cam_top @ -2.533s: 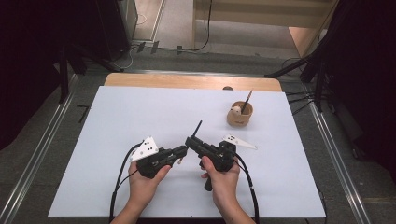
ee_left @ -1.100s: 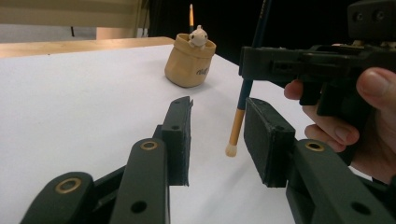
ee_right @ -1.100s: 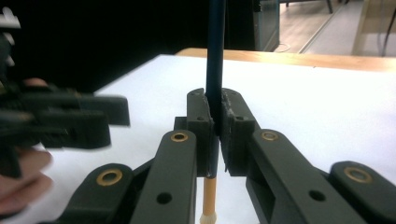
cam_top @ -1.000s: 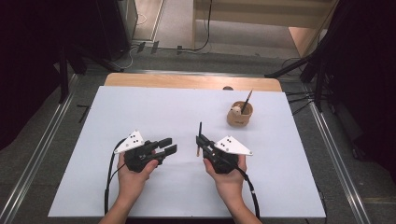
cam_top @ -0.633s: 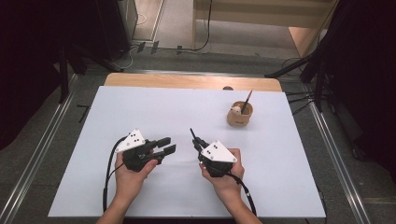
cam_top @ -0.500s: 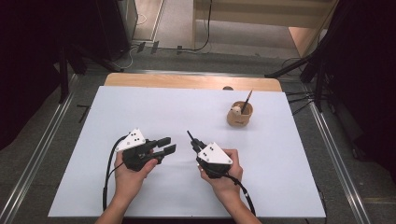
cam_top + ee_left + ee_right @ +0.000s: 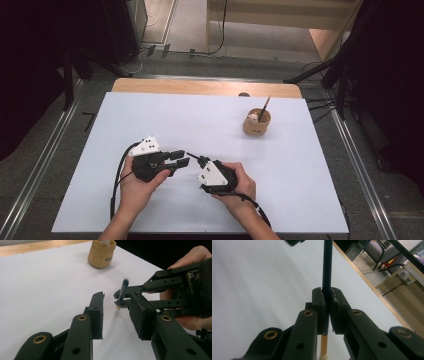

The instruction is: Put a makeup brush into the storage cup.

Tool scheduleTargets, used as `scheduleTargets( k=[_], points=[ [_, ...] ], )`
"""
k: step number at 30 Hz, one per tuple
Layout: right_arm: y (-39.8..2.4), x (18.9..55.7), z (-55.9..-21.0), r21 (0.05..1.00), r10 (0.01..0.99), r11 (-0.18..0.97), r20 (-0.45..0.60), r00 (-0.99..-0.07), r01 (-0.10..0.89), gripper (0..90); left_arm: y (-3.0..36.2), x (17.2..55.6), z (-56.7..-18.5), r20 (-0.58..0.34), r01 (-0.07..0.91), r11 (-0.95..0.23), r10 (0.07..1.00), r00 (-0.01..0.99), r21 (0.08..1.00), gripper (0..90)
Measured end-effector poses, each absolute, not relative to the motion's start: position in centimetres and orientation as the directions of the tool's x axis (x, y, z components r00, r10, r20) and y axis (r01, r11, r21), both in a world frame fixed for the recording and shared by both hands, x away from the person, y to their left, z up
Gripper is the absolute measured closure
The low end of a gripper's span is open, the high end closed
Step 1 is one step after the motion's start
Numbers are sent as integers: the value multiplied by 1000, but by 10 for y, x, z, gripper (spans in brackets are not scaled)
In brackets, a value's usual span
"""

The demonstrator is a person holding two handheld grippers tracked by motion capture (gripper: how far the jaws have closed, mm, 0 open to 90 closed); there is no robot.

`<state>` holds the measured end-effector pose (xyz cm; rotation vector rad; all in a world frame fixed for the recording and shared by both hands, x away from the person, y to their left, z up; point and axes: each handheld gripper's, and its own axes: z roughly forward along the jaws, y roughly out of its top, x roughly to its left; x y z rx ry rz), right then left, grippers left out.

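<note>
A white table top [image 7: 150, 120] covers most of the work surface, with a strip of bare wood [image 7: 200, 87] showing along its far edge. On the right far part of the table stands a tan wooden cup [image 7: 256, 124], upright, holding one dark stick and a small pale item. Metal rails [image 7: 47, 150] run along both sides of the table. Beyond it, black cables [image 7: 220, 30] lie on the grey floor [image 7: 185, 25].

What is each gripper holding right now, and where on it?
The right gripper clamps a dark pencil low on its shaft, near the eraser end. The left gripper is open, holding nothing.
</note>
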<state>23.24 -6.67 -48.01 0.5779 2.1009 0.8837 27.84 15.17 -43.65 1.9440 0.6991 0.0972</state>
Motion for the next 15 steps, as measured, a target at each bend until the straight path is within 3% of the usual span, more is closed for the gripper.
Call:
scheduleTargets(
  k=[8, 15],
  points=[
    [-56, 227, -486, 635, 522, 772, -617, -589, 19, 848, 148, 279, -439, -245, 456, -345, 509, 825, 820, 659],
    [-53, 224, -488, 595, 476, 804, -666, -575, -23, 847, 144, 281, -442, -267, 480, -372, 497, 826, 794, 714]
  ],
)
